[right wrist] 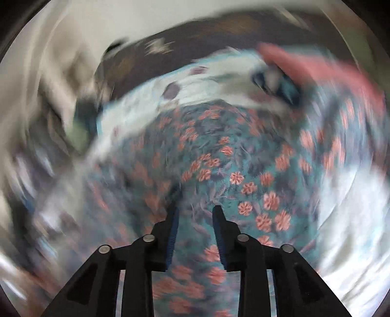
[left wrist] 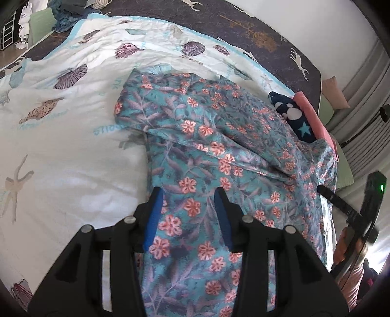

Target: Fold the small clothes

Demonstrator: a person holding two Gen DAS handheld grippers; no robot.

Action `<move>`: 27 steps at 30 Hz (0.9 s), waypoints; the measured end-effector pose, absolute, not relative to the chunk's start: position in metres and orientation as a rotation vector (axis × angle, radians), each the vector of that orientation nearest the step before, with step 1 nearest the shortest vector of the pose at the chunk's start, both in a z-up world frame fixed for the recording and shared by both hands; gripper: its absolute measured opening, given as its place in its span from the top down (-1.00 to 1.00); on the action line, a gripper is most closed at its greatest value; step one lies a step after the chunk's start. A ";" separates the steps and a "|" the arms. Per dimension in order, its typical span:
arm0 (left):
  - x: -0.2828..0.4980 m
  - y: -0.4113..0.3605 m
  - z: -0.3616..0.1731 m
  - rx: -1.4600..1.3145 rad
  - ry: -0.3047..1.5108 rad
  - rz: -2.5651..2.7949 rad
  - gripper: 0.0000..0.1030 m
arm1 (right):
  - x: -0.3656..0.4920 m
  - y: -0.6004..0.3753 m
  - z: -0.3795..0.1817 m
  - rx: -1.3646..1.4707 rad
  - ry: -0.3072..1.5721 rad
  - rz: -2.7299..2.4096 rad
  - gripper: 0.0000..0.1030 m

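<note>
Across the left part of the bed lay a white quilt (left wrist: 61, 136) printed with shells and starfish, its far edge meeting a dark cover with pale deer (left wrist: 243, 22). At the far left corner a heap of blue cloth (left wrist: 65, 14) and some white toys (left wrist: 24, 22) were too small to make out.

Over the middle spread the floral garment (left wrist: 207, 146), teal with coral flowers, rumpled, its near end cut off by the frame. The left gripper (left wrist: 187, 192) hovered over that near end, jaws standing apart with cloth showing between them; whether the tips touched the fabric could not be told.

Toward the right edge a navy star-print piece (left wrist: 292, 114) and a pink cloth (left wrist: 314, 114) lay half hidden behind the garment.

The right wrist view was smeared by motion; the right gripper (right wrist: 195, 208) stood parted above the same floral garment (right wrist: 219, 165), gripping nothing visible.
</note>
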State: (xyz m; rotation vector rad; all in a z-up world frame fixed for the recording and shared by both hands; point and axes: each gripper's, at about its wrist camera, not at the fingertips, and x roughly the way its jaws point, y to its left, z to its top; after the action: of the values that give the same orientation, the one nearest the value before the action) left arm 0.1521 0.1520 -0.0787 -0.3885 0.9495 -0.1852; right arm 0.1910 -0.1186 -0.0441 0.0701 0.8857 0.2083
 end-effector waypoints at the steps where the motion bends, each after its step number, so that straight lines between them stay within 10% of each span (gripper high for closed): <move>1: 0.152 0.152 -0.078 -0.382 0.949 -0.182 0.14 | 0.186 -0.102 -0.043 -0.031 0.868 0.217 0.15; 9: 0.158 0.153 -0.079 -0.375 0.950 -0.161 0.13 | 0.198 -0.019 -0.063 -0.522 0.764 0.422 0.07; 12: 0.160 0.154 -0.078 -0.372 0.948 -0.156 0.13 | 0.222 -0.024 -0.072 -0.495 0.849 0.425 0.96; 13: 0.161 0.155 -0.077 -0.368 0.946 -0.154 0.13 | 0.229 -0.031 -0.068 -0.444 0.862 0.424 0.97; 20: 0.164 0.162 -0.079 -0.369 0.945 -0.137 0.13 | 0.296 -0.169 -0.044 0.312 0.899 0.193 0.93; 24: 0.166 0.161 -0.082 -0.357 0.950 -0.137 0.13 | 0.272 -0.153 -0.040 0.135 0.871 0.335 0.86; 27: 0.168 0.155 -0.082 -0.361 0.957 -0.141 0.13 | 0.245 -0.104 -0.040 -0.115 0.846 0.464 0.42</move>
State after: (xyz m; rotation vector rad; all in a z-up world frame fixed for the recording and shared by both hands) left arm 0.1680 0.1554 -0.0824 -0.3609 0.9569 -0.1406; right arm 0.2451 -0.1040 -0.0400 -0.1153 0.8462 0.4638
